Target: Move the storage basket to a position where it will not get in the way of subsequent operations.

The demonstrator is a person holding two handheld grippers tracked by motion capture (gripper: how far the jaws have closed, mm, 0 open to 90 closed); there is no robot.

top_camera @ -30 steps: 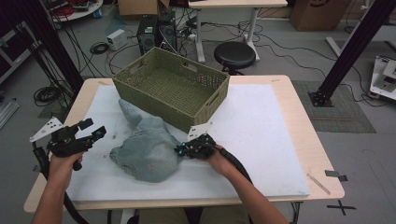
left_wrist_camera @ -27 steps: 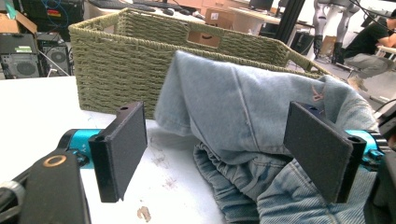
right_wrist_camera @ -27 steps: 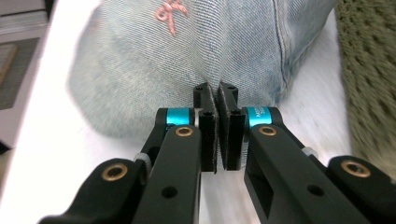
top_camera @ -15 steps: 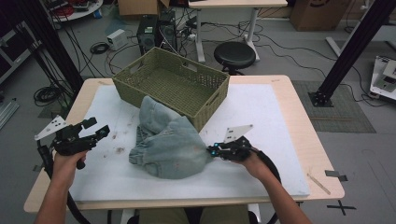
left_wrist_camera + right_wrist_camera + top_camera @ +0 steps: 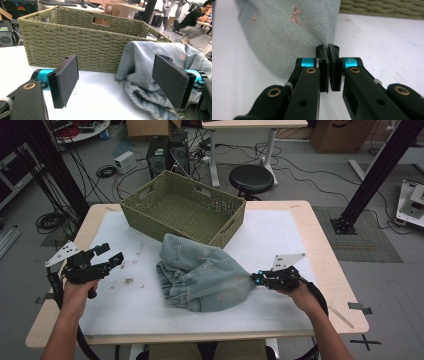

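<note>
The jaws of the right gripper [image 5: 327, 53] were pressed together on a pinch of the denim garment [image 5: 202, 275], with cloth caught between the pads at the garment's right edge. The jaws of the left gripper [image 5: 120, 80] stood wide apart with nothing between them, held above the left part of the table, well apart from the garment. In the high view the right gripper [image 5: 255, 280] sat at the garment's right end and the left gripper [image 5: 112, 260] pointed right toward it.

The garment, pale blue denim with small pink embroidered marks and a gathered elastic hem, lay bunched near the middle of the table. Its far edge rested against the near wall of the woven basket [image 5: 150, 212].

The basket, olive green with cut-out handles, stood at the far side of the table, turned at an angle. Its inside looked bare in the high view.

A white mat [image 5: 280, 230] covered most of the light wooden table [image 5: 327, 270]; a few dark specks lay on it left of the garment.

Beyond the table stood a round black stool [image 5: 251, 177], a computer tower [image 5: 160, 152] amid loose cables on the grey floor, and a cardboard box [image 5: 332, 135] at the far right.
</note>
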